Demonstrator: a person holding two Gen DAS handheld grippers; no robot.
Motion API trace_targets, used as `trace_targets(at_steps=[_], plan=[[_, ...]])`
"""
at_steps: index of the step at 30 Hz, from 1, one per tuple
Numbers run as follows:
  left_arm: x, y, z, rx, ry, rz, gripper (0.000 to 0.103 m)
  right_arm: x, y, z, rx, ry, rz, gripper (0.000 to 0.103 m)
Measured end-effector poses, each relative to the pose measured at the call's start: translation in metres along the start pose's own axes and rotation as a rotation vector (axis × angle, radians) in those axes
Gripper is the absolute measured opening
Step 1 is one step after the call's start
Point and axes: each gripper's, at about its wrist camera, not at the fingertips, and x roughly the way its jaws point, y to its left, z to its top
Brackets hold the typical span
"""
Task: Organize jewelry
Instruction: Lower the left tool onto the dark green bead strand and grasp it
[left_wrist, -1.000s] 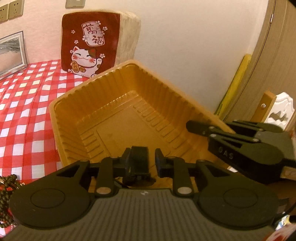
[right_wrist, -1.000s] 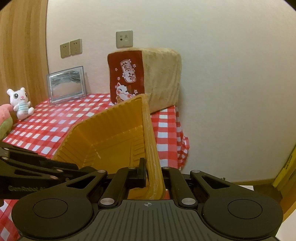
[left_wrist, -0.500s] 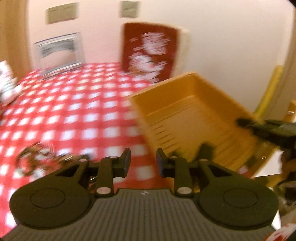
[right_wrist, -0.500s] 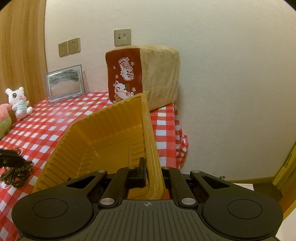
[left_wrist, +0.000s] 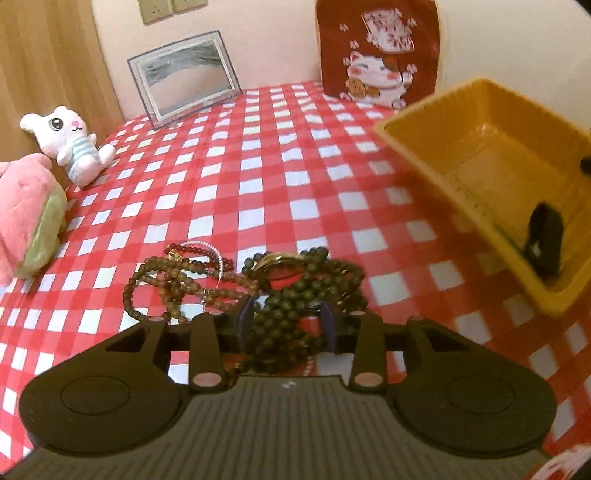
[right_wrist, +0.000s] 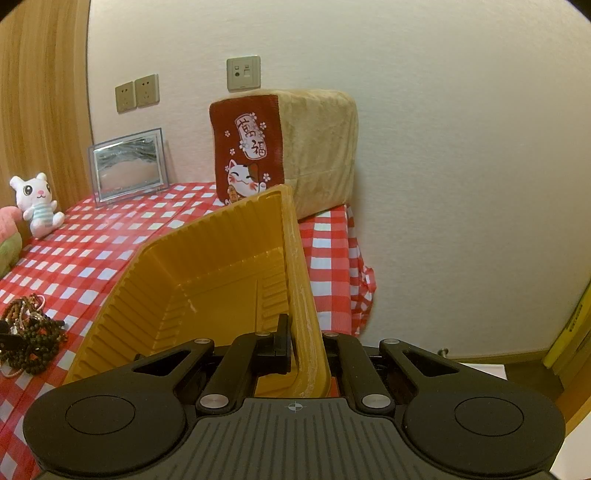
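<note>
Reaching with the opening left hand-held gripper (left_wrist: 287, 325) over the dark bead strand (left_wrist: 295, 295) between its unclosed pads, right hand-held gripper (right_wrist: 306, 347) clamping the yellow tray (right_wrist: 221, 266) rim, next needing closure.

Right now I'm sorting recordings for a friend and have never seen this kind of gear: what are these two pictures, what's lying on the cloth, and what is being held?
No robot: a person carries a hand-held gripper in each hand, each with a camera looking along its fingers. The left hand-held gripper is opening over a tangle of bead bracelets on the red checked tablecloth; dark beads sit between its fingers, not yet pinched. The right hand-held gripper is shut on the wall of the yellow plastic tray, tilting it up. A dark item, too blurred to identify, lies in the tray.
</note>
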Motion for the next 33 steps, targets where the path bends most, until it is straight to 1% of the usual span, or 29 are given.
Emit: trace_targets(at_steps=[6,10,12,14,16,17,18,19,21,24,29,33], plan=[[0.011,0.006,-0.005,0.029,0.023,-0.008,0.035,-0.001,0.000,-0.002,0.003,0.002,-0.006,0.005],[0.016,0.006,-0.005,0.058,0.027,-0.025,0.035,-0.002,0.001,-0.002,0.002,0.002,-0.009,0.005],[0.021,0.005,-0.006,0.073,0.042,-0.034,0.034,-0.002,0.001,-0.002,0.001,0.002,-0.010,0.005],[0.022,0.004,-0.007,0.094,0.037,-0.031,0.027,-0.002,0.002,-0.002,0.001,0.002,-0.010,0.005],[0.021,0.004,-0.006,0.115,0.037,-0.012,0.013,-0.002,0.002,-0.002,0.000,0.001,-0.010,0.005],[0.020,0.006,-0.006,0.107,0.038,-0.020,0.013,-0.002,0.002,-0.002,0.001,0.002,-0.010,0.005],[0.018,0.008,-0.006,0.094,0.036,-0.030,0.010,-0.002,0.001,-0.002,0.002,0.001,-0.009,0.005],[0.015,0.011,-0.005,0.084,0.028,-0.034,0.006,-0.002,0.002,-0.002,0.002,0.001,-0.010,0.005],[0.007,0.013,-0.003,0.073,0.011,-0.033,0.006,-0.002,0.002,-0.002,0.003,0.002,-0.009,0.005],[-0.012,0.019,0.006,0.040,-0.037,-0.040,0.006,-0.002,0.002,-0.002,0.001,0.000,-0.008,0.005],[-0.051,0.033,0.035,-0.024,-0.146,-0.042,0.006,-0.003,0.001,-0.002,0.003,-0.003,-0.003,0.005],[-0.083,0.045,0.062,-0.055,-0.237,-0.042,0.006,-0.004,0.000,-0.002,0.005,-0.005,0.003,0.005]])
